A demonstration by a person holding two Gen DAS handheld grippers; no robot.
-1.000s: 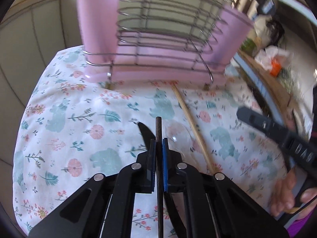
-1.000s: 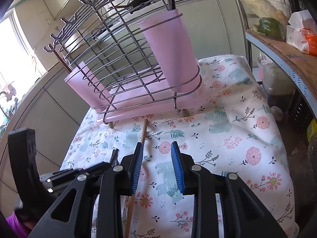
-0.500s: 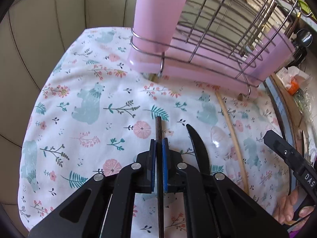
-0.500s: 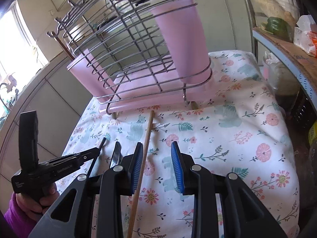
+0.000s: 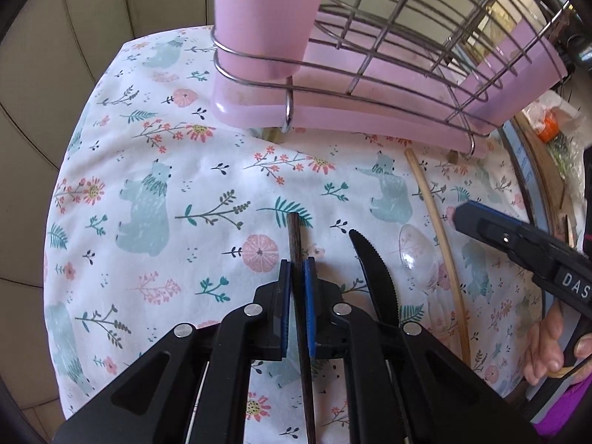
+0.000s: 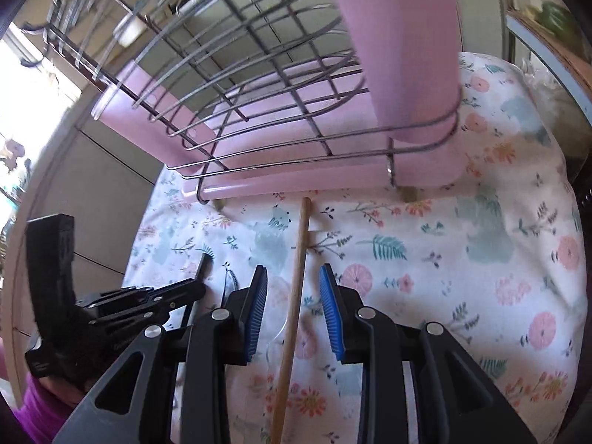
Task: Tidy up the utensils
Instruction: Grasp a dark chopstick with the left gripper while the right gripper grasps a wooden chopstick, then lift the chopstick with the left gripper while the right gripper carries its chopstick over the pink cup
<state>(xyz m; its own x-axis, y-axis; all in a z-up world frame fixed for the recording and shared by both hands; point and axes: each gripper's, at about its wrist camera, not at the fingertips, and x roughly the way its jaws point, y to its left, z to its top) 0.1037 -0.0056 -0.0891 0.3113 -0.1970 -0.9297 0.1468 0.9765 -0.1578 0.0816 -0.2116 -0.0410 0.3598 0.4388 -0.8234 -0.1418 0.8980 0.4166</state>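
Farthest left in the left wrist view, the flowered cloth point(image 5: 155, 170) over the counter lies bare. Above it stands the wire rack point(image 5: 388, 48) on its pink tray, with a pink cup point(image 5: 266, 11) at its near corner and a second pink cup point(image 5: 518, 70) at the far end.

Next comes the left gripper point(image 5: 297, 266). Its fingers pinch a dark chopstick point(image 5: 295, 236), which sticks out past the tips toward the rack, and the jaws are starting to ease apart with the stick between the pads. Whether the chopstick rests on the cloth or hangs just above it I cannot tell.

Just right of that lies a black knife point(image 5: 373, 273), its serrated blade pointing toward the rack. Beside it is a clear spoon point(image 5: 418, 255), and then a pale stick point(image 5: 436, 229) whose far end nearly reaches the tray.

At the right edge the right gripper point(image 6: 292, 285) comes in. In its own view its fingers stand spread on either side of the pale stick without touching it, so nothing is grasped there.

By my reading the job is at an early stage. Four utensils are on or near the cloth, and only a few dark handles show at the far cup. What is left is to carry each piece to a cup, probably the two sticks first.
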